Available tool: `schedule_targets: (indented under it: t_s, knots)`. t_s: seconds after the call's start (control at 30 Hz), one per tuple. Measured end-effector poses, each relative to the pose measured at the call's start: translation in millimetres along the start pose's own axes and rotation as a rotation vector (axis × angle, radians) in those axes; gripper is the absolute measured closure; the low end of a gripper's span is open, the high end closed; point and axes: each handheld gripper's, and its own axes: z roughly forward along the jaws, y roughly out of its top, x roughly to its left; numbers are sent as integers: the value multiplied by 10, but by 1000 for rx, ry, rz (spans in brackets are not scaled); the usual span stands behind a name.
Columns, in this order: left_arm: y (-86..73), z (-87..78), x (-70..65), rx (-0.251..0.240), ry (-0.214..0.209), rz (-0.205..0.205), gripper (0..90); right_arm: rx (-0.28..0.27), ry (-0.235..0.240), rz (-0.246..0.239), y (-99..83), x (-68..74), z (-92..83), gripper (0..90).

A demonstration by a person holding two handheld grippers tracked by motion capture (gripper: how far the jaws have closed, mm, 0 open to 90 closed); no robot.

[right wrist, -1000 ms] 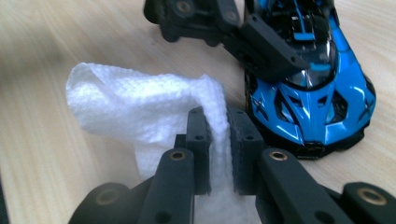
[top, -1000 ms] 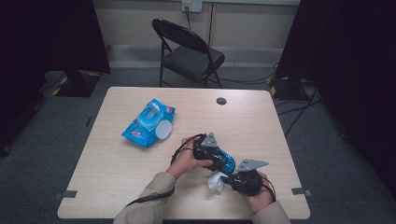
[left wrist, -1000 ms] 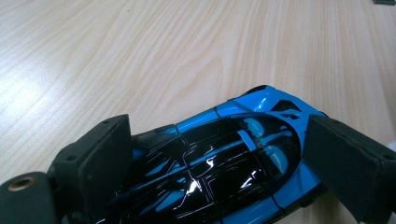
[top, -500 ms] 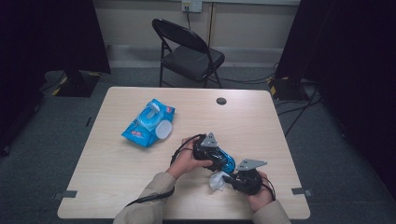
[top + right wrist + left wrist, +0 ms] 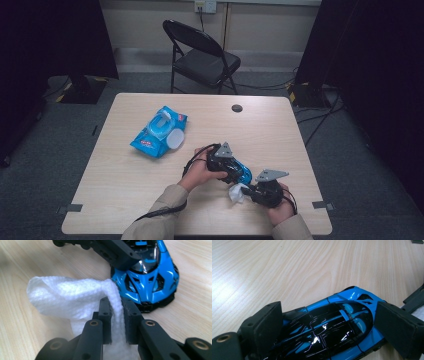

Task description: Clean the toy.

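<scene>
Left gripper [image 5: 235,172] clamps the blue toy car [image 5: 337,325], right gripper [image 5: 116,312] pinches a white wipe [image 5: 65,295], both near the table's [image 5: 125,200] front edge, loads of bare wood behind.

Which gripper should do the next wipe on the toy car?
Right. The right gripper already pinches the white wipe just off the blue toy car, while the left gripper clamps the car.

The right gripper [image 5: 248,190] (white wipe [image 5: 236,193] pinched) edged nearer the toy car [image 5: 242,174].
</scene>
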Motion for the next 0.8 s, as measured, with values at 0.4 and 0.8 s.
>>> schedule_targets:
  t_s: [0.4,0.8]
  knots:
    - [-3,1,-4,-4,0,-1,81,-1,-40,29,-49,-103,-75,792]
    - [0,1,-1,0,1,0,81,-1,-54,36,-57,-167,-94,792]
